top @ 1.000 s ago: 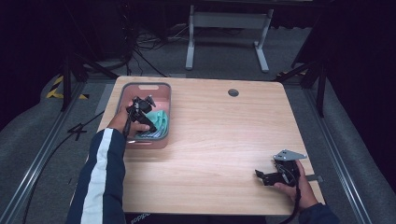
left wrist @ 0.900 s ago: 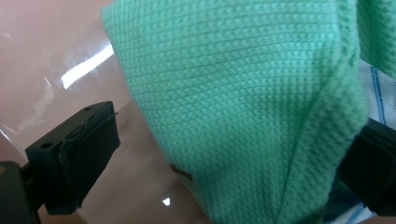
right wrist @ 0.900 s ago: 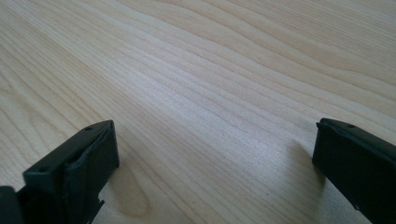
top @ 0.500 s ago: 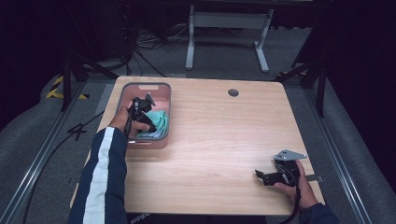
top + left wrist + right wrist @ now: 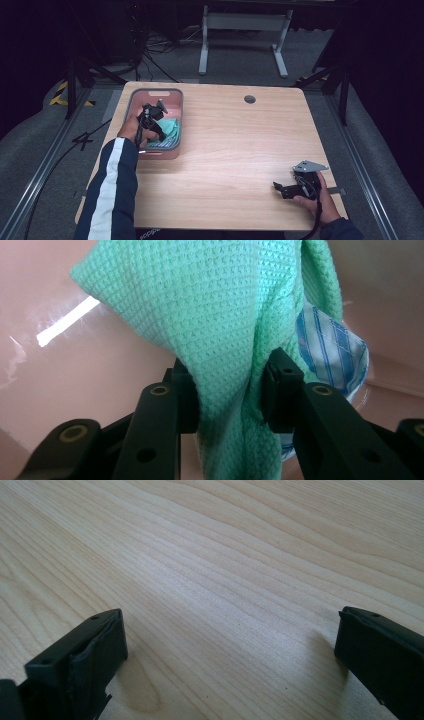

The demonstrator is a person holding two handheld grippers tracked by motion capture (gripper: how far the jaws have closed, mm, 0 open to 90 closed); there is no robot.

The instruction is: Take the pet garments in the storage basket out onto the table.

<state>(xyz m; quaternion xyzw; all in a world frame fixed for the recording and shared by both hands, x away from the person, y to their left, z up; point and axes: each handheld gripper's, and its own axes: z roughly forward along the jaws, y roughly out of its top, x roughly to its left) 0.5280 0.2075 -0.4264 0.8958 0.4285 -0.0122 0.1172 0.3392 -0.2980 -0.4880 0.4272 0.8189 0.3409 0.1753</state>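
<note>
A green waffle-weave cloth [image 5: 215, 315] lies in the pink bin [image 5: 152, 95] at the table's left rear. My left gripper [image 5: 227, 387] reaches down into the bin, where its jaws have just been closing and now pinch a fold of the green cloth [image 5: 170, 127] between the pads. Under the green cloth lies a blue-and-white striped cloth [image 5: 332, 347]. My right gripper [image 5: 282, 190] rests low over the table near the front right corner. In the right gripper view its jaws stand wide apart with only bare wood between them [image 5: 230, 645].
The pink bin's walls [image 5: 60, 365] closely surround the left gripper. The wooden table [image 5: 240, 145] has a round cable hole [image 5: 249, 99] at the back. A metal frame stand [image 5: 240, 30] and cables lie on the floor beyond the table.
In the high view the left gripper has settled slightly lower into the bin. The right hand and its gripper have stayed in place.
</note>
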